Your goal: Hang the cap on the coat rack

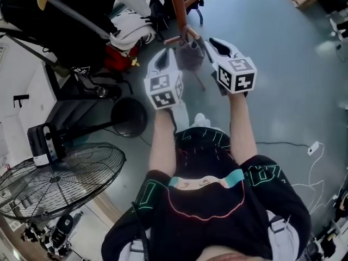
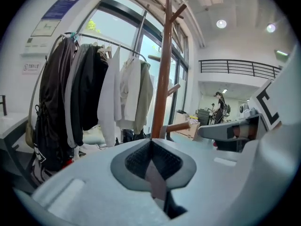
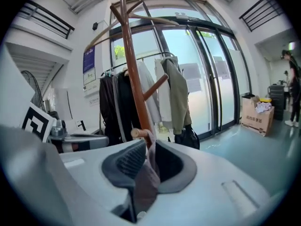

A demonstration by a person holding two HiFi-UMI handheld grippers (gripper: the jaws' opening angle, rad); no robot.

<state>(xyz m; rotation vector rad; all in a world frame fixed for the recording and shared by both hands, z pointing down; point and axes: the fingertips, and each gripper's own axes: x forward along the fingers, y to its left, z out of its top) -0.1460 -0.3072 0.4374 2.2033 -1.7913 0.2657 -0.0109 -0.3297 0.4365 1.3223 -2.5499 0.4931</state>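
Observation:
The grey cap (image 1: 189, 56) hangs between my two grippers, right below a short peg (image 1: 187, 36) of the brown wooden coat rack (image 1: 178, 7). My left gripper (image 1: 165, 60) is shut, with a thin strip of the cap's fabric (image 2: 155, 178) pinched between its pads. My right gripper (image 1: 216, 47) is shut on a fold of the cap (image 3: 146, 175); this fabric runs up to the end of a peg (image 3: 137, 133). The rack's pole (image 2: 162, 74) stands close ahead in the left gripper view, with a low peg (image 2: 182, 126) jutting right. Whether the cap rests on the peg I cannot tell.
A clothes rail with dark and white jackets (image 2: 89, 88) stands left of the rack. A floor fan (image 1: 54, 181) and a black round base (image 1: 129, 116) are at the left. A white cable (image 1: 312, 148) lies on the floor at the right. Cardboard box (image 3: 256, 112) stands by the glass doors.

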